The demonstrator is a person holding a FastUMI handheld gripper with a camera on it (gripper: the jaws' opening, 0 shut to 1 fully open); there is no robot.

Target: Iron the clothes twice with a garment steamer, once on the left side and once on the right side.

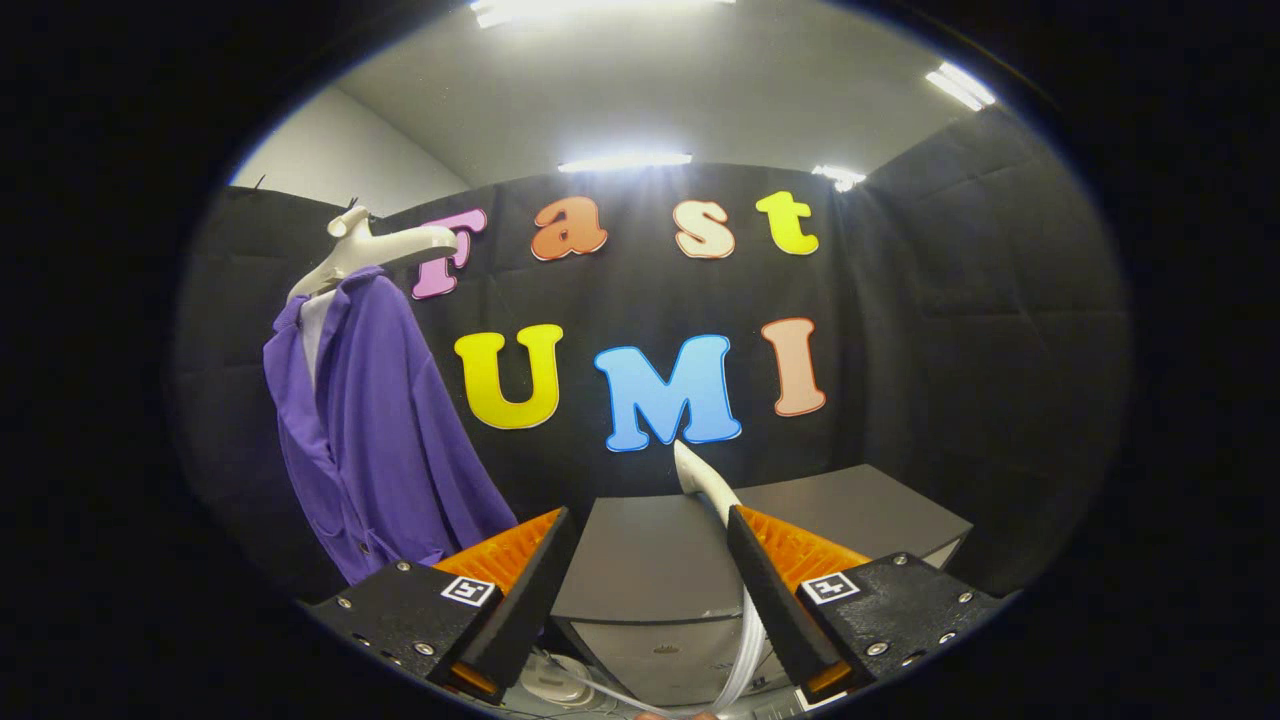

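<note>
Purple garment (370,430) hangs on a pale hanger (370,250) at ten o'clock from the gripper (648,540). Its jaws stand wide apart, holding nothing. Grey bench (650,560) lies ahead; white steamer nozzle (700,480) rises at one o'clock, hose (745,660) trailing below.

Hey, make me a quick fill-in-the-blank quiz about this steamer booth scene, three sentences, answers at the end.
1. The purple garment hangs from a white ____.
2. The gripper is ____, with nothing between its fingers.
3. The grey cabinet stands to the ____ of the purple garment.

Missing words: hanger; open; right
</note>
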